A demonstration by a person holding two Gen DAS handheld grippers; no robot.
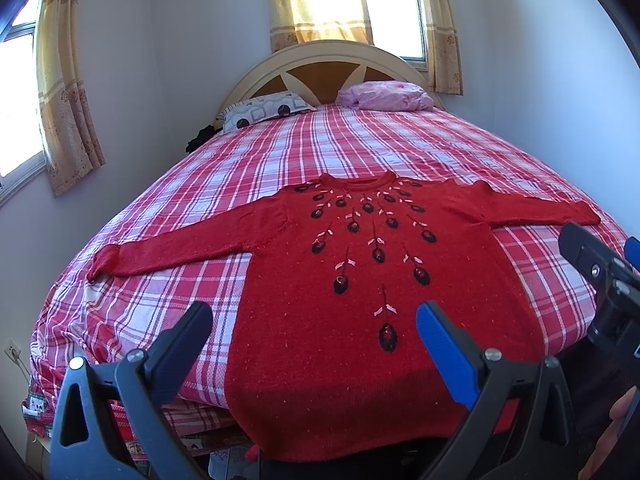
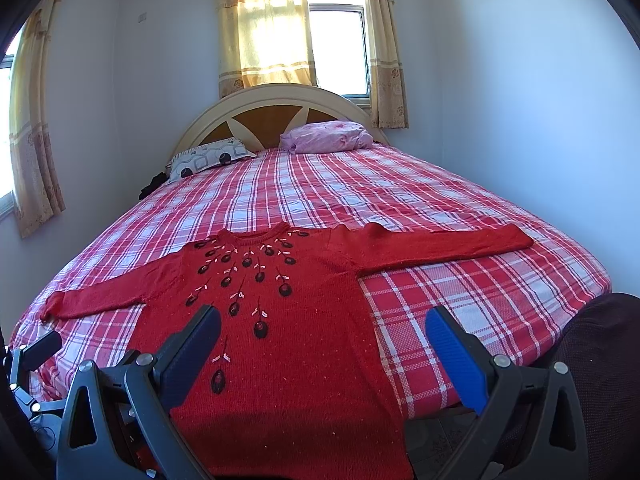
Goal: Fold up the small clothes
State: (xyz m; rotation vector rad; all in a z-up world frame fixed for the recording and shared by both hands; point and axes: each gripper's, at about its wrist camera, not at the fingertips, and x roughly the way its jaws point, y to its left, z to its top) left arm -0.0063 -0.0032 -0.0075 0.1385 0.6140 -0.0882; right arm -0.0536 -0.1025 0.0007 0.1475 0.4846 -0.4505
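Note:
A red knitted sweater [image 1: 360, 264] with dark embroidered flowers lies flat, front up, on the bed, both sleeves spread out sideways; its hem hangs over the bed's near edge. It also shows in the right wrist view [image 2: 296, 320]. My left gripper [image 1: 314, 320] is open and empty, held above the sweater's lower part. My right gripper [image 2: 322, 324] is open and empty, over the sweater's lower right side. The right gripper also shows at the right edge of the left wrist view [image 1: 600, 264]. The left gripper shows at the left edge of the right wrist view [image 2: 36, 348].
The bed has a red and white plaid cover [image 1: 360, 140]. A patterned pillow [image 1: 264, 110] and a pink pillow [image 1: 386, 96] lie by the headboard [image 1: 320, 64]. Curtained windows are behind and to the left. Walls stand close on both sides.

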